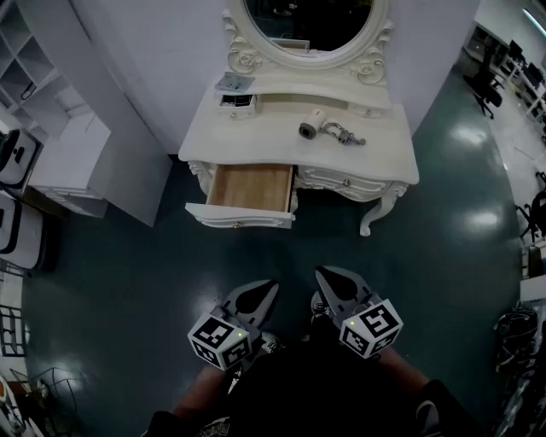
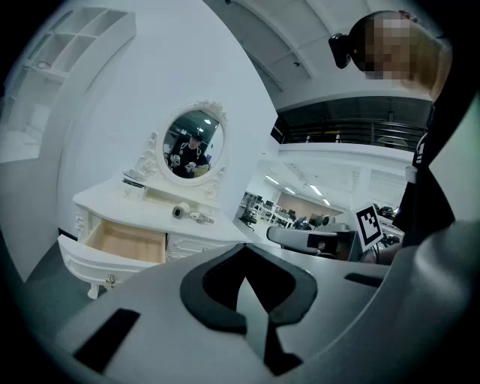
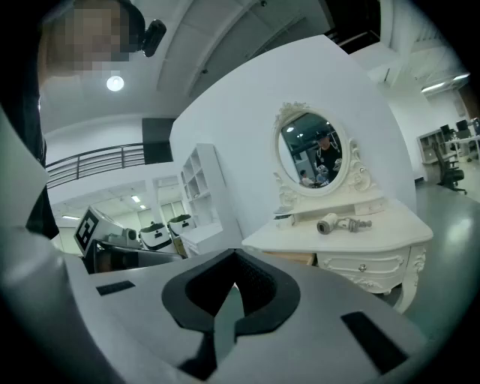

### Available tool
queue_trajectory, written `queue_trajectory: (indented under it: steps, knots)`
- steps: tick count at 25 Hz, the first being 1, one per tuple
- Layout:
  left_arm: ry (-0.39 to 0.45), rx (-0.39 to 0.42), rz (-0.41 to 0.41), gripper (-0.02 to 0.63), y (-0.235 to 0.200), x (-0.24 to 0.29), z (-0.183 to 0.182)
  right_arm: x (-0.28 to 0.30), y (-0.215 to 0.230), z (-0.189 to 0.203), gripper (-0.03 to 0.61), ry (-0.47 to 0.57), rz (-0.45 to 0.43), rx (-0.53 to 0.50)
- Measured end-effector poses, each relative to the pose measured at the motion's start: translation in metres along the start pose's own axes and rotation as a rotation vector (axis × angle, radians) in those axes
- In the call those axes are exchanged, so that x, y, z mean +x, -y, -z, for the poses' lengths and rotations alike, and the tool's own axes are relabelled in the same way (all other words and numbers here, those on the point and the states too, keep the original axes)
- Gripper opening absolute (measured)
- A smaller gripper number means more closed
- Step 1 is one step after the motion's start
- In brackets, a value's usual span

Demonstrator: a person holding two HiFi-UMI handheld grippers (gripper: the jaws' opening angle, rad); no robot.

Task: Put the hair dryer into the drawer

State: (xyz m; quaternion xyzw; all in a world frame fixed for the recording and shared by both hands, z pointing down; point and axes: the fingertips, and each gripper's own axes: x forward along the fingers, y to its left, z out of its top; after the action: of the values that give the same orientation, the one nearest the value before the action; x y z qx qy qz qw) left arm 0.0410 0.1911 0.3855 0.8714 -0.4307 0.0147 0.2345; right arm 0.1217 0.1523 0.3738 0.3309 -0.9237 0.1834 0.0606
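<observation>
While both grippers hover low over the dark green floor (image 1: 128, 282), close to the person's body, neither one carries anything. The left gripper (image 1: 270, 288) has its jaws pressed together, tips meeting with only the heart-shaped hollow behind them, as its own view shows (image 2: 244, 251). The right gripper (image 1: 322, 274) is the same, jaws closed tip to tip and nothing between them (image 3: 234, 255). Each points slightly downward toward the furniture ahead, the two side by side but not touching.

Well beyond them stands a white dressing table (image 1: 256, 145) on curved legs. Its left-hand drawer (image 1: 252, 188) is pulled out, showing a bare wooden bottom — the left gripper view shows the same open box (image 2: 124, 241).

Farther back, on the tabletop, lies the hair dryer (image 1: 311, 125), pale, on its side to the right of the drawer and well apart from both grippers; its cord (image 1: 344, 134) lies bunched just beside it on the right. Both gripper views show it there too (image 2: 181, 211) (image 3: 328, 223).

Behind it rises an oval mirror (image 1: 307, 21) in a carved white frame, and a white shelf unit (image 1: 60, 128) stands off to the left.
</observation>
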Motion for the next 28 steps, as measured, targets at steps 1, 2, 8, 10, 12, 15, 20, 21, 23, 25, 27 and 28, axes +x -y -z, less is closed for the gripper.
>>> queue_trajectory:
  steps: [1, 2, 8, 10, 12, 15, 20, 21, 23, 25, 27, 28]
  knots:
    - [-0.001, -0.001, -0.001, 0.003, -0.001, 0.002, -0.001, 0.001, 0.002, -0.001, 0.029, 0.0, -0.001, 0.001]
    - [-0.001, -0.002, -0.003, 0.003, -0.001, 0.004, -0.001, 0.002, 0.004, -0.002, 0.029, 0.001, -0.003, 0.002]
    - [0.0, -0.004, -0.015, 0.003, -0.006, 0.017, -0.005, 0.007, 0.02, -0.013, 0.029, 0.035, -0.014, 0.026]
    - [0.0, -0.006, -0.02, 0.003, -0.007, 0.021, -0.006, 0.008, 0.026, -0.015, 0.029, 0.034, -0.017, 0.022]
    - [0.0, -0.008, -0.025, 0.003, -0.008, 0.027, -0.006, 0.008, 0.032, -0.016, 0.029, 0.03, -0.018, 0.023]
    - [0.001, -0.01, -0.032, 0.003, -0.008, 0.038, -0.008, 0.008, 0.043, -0.019, 0.029, 0.027, -0.02, 0.022]
    - [0.002, -0.016, -0.039, 0.003, -0.01, 0.06, -0.012, 0.009, 0.07, -0.024, 0.029, 0.018, -0.012, 0.02]
    - [0.001, -0.017, -0.04, 0.003, -0.01, 0.066, -0.012, 0.01, 0.077, -0.025, 0.029, 0.016, -0.009, 0.02]
    - [-0.002, -0.018, -0.044, 0.003, -0.01, 0.078, -0.013, 0.01, 0.09, -0.028, 0.029, 0.013, -0.004, 0.018]
    - [-0.002, -0.022, -0.048, 0.003, -0.011, 0.09, -0.014, 0.011, 0.103, -0.031, 0.029, 0.01, -0.001, 0.016]
    - [0.002, -0.028, -0.051, 0.003, -0.011, 0.1, -0.017, 0.011, 0.116, -0.034, 0.029, 0.004, 0.001, 0.013]
    - [0.005, -0.03, -0.053, 0.003, -0.011, 0.106, -0.018, 0.011, 0.122, -0.036, 0.029, 0.001, 0.001, 0.012]
